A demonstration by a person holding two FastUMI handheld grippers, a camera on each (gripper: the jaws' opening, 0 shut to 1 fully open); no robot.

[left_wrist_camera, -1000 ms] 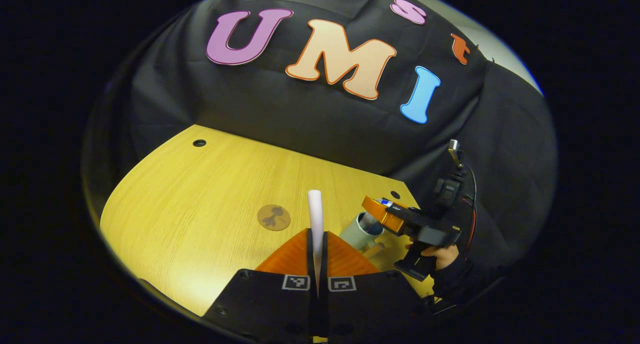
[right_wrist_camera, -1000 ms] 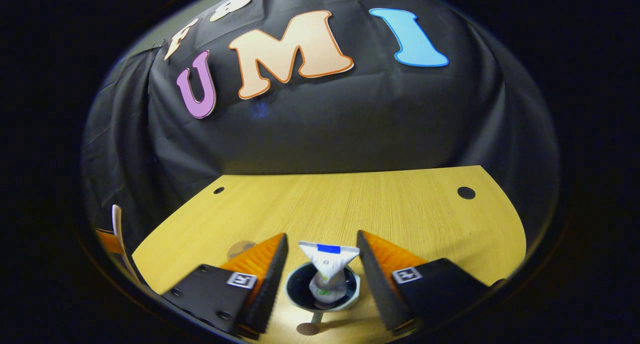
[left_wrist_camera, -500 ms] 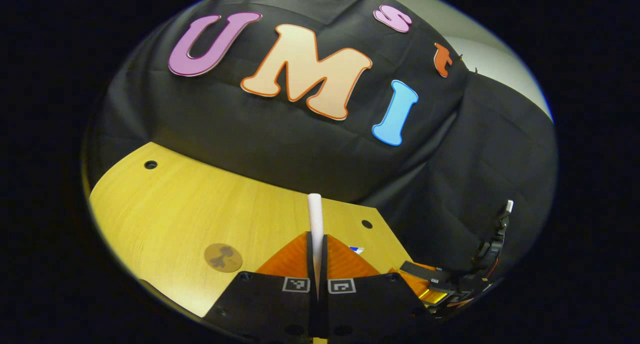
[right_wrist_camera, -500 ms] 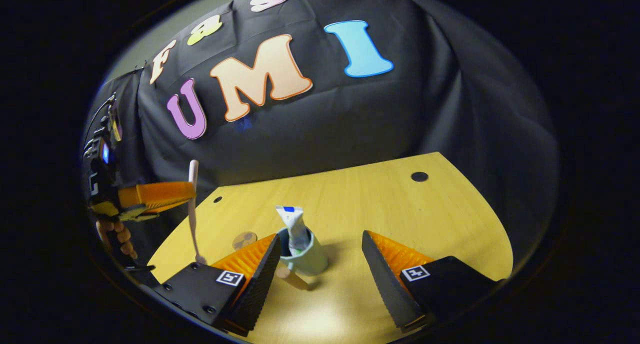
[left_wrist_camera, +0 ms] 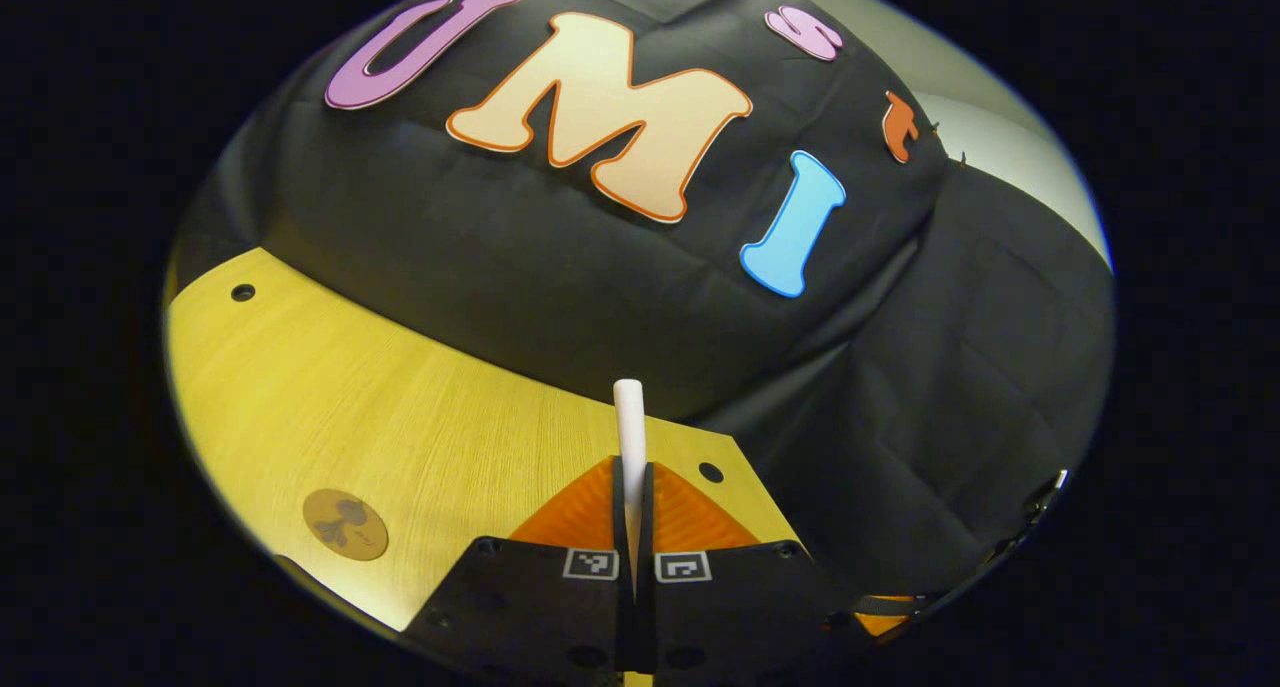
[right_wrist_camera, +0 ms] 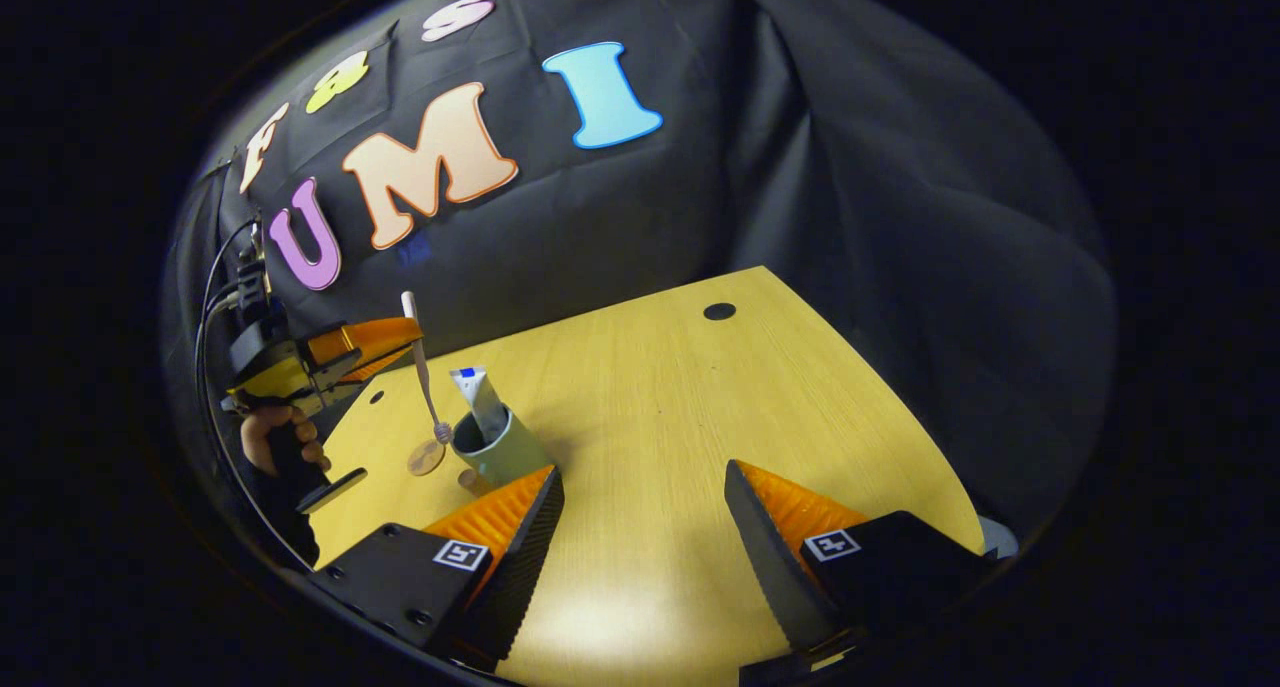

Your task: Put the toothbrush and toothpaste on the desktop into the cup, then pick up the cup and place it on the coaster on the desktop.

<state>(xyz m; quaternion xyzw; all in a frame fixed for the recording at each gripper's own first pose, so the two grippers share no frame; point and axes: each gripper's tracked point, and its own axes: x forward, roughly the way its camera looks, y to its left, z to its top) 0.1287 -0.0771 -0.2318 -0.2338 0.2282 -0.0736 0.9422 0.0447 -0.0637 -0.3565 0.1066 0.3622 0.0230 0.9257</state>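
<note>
Left tongs [left_wrist_camera: 634,487]: my fingers clamp the toothbrush [left_wrist_camera: 629,437] handle.
Right tongs [right_wrist_camera: 645,512]: mine, spread wide, holding nothing.
Right gripper view: toothbrush head at cup [right_wrist_camera: 500,450] rim, toothpaste [right_wrist_camera: 478,399] inside, left of my tongs.
Left gripper view: coaster [left_wrist_camera: 345,524] on tabletop [left_wrist_camera: 330,397].

Cup [right_wrist_camera: 503,454]: toothpaste [right_wrist_camera: 480,397] inside.
Left gripper [right_wrist_camera: 400,339]: clamps toothbrush [right_wrist_camera: 424,377], head by cup rim.
Right gripper [right_wrist_camera: 643,527]: spread, empty.

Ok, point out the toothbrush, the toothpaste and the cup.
toothbrush [right_wrist_camera: 421,365]: right gripper view, on its handle.
toothpaste [right_wrist_camera: 479,397]: right gripper view, on the tube above the rim.
cup [right_wrist_camera: 510,457]: right gripper view, on its outer wall.
</note>
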